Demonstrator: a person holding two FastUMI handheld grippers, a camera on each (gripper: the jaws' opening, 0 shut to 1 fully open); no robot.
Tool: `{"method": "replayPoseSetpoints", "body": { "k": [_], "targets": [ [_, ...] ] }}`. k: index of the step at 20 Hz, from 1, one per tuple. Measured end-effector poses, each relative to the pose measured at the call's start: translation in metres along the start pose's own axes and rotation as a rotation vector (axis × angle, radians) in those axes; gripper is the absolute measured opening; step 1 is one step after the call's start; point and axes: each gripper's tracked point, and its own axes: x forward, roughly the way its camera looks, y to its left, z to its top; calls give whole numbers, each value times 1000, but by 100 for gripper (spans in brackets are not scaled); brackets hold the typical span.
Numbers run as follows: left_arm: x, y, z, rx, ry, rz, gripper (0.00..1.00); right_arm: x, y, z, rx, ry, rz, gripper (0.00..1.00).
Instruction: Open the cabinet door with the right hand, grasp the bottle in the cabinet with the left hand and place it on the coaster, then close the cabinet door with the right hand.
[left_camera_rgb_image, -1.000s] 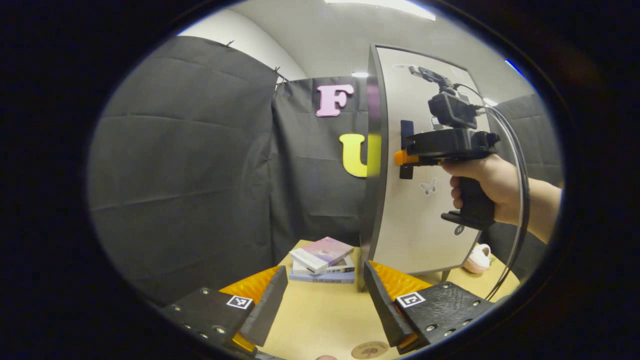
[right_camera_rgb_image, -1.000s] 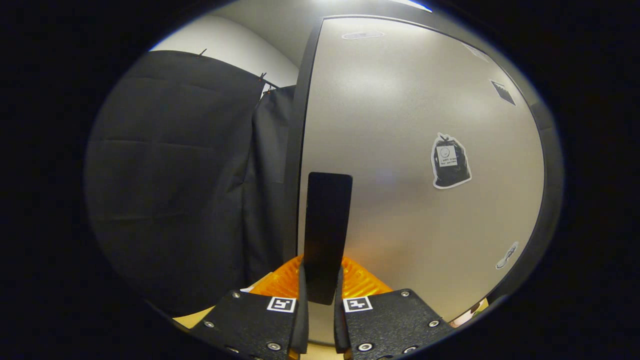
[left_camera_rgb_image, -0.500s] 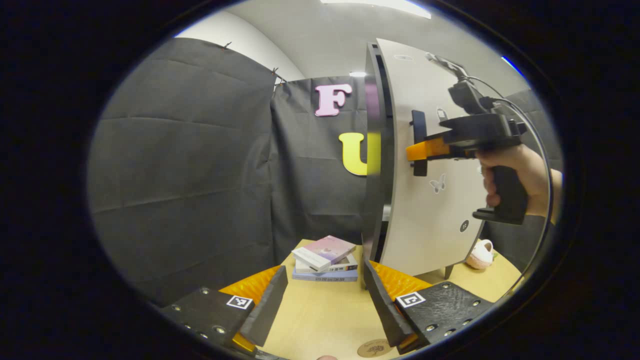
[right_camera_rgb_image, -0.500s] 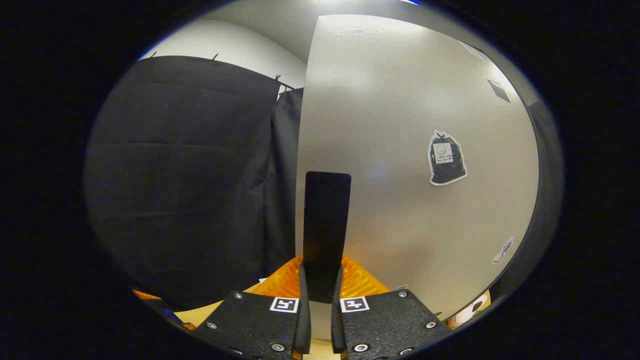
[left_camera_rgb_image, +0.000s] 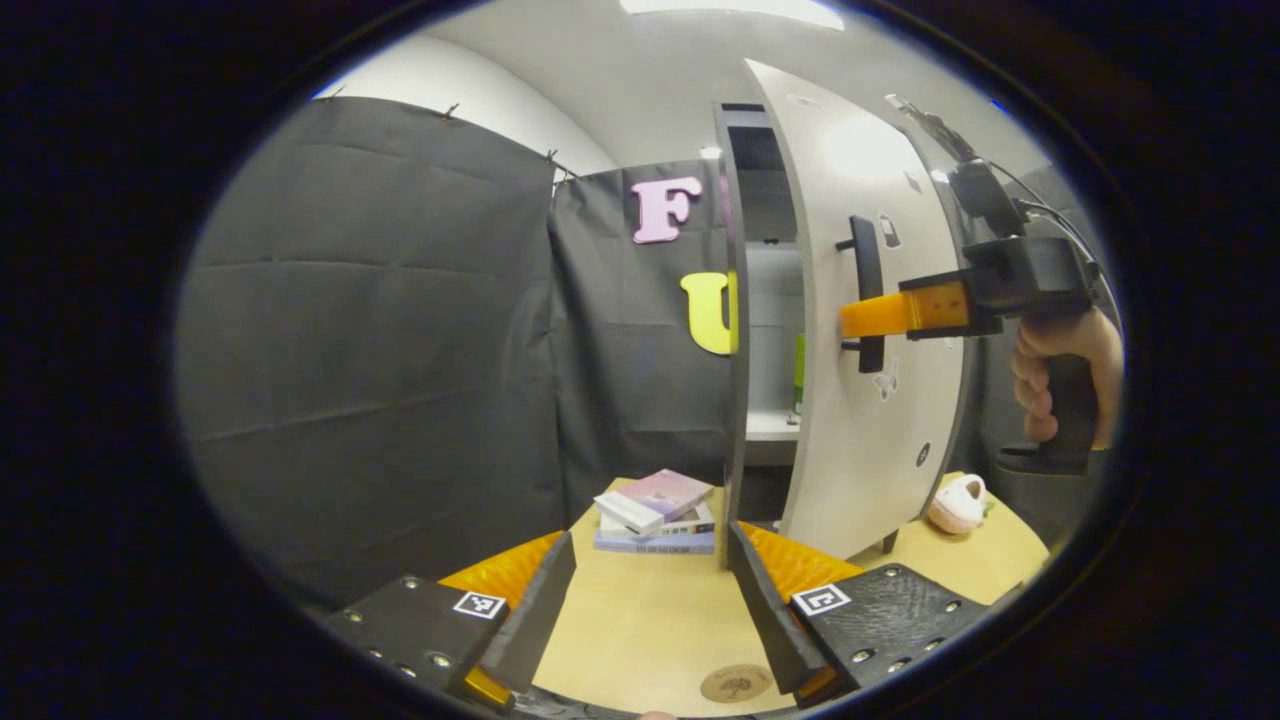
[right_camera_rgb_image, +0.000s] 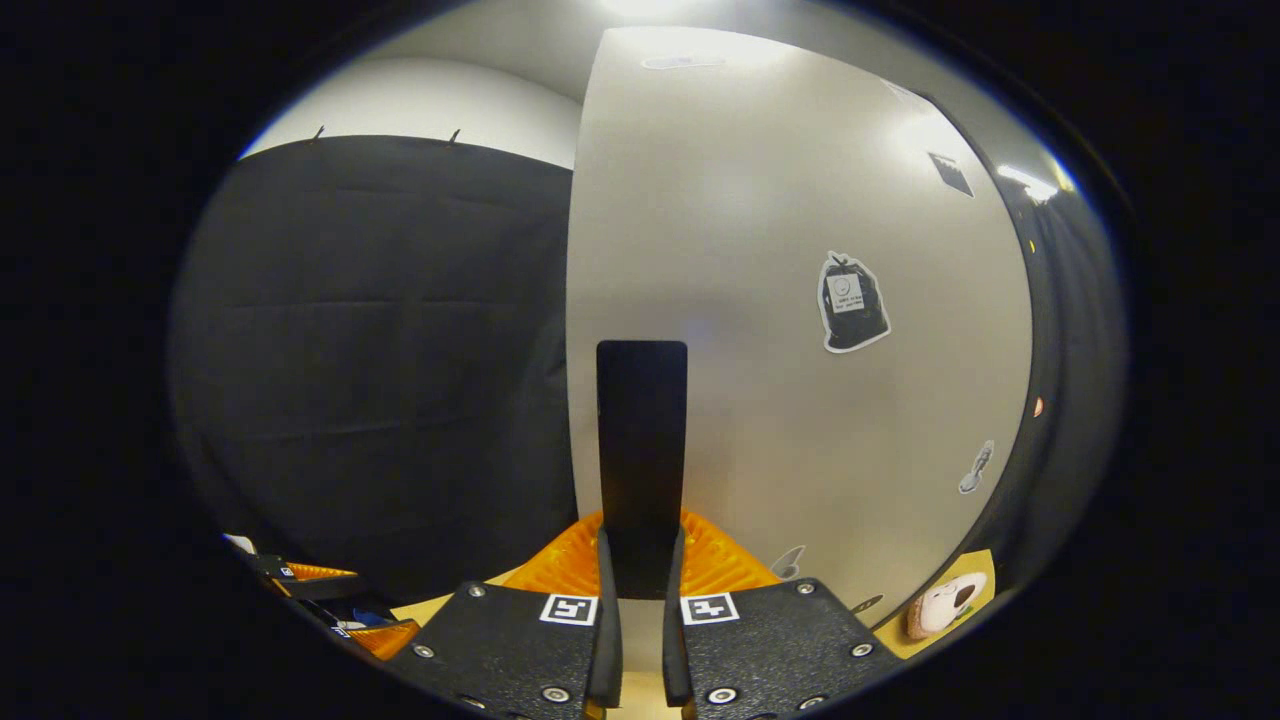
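Already ajar: cabinet door swung partway out, dark vertical handle pinched between both fingers of right tool, hand wrapped around that tool's grip in the left gripper view. Behind the door edge, pale cabinet interior with a shelf, and a thin green sliver — apparently the bottle — standing upright on that shelf, mostly hidden by the door. Left tool spread wide and holding nothing, hovering low over the light wooden surface. Round coaster lying flat on that surface near the lower edge, just beside the left tool's right-hand finger, well apart from the bottle. Farther back, small stack of books resting by the cabinet's foot, top book turned askew. Small pink-and-white plush toy on the surface beyond the door, also seen at the lower right of the right gripper view. Several stickers on the door face — one dark, bag-shaped.
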Motion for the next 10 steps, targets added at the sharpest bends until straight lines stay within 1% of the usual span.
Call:
{"method": "replayPoseSetpoints", "body": {
  "k": [5, 9, 10],
  "targets": [
    [-35, -18, 5, 37, 3, -18, 88, -13, -8, -4, 10, 10, 19, 16],
    [-49, -32, 6, 41, 2, -36, 88, -23, -14, -5, 13, 22, 90, 16],
    [-53, -37, 7, 39, 0, -41, 94, -28, -15, -4, 10, 23, 104, 16]
  ]
}}
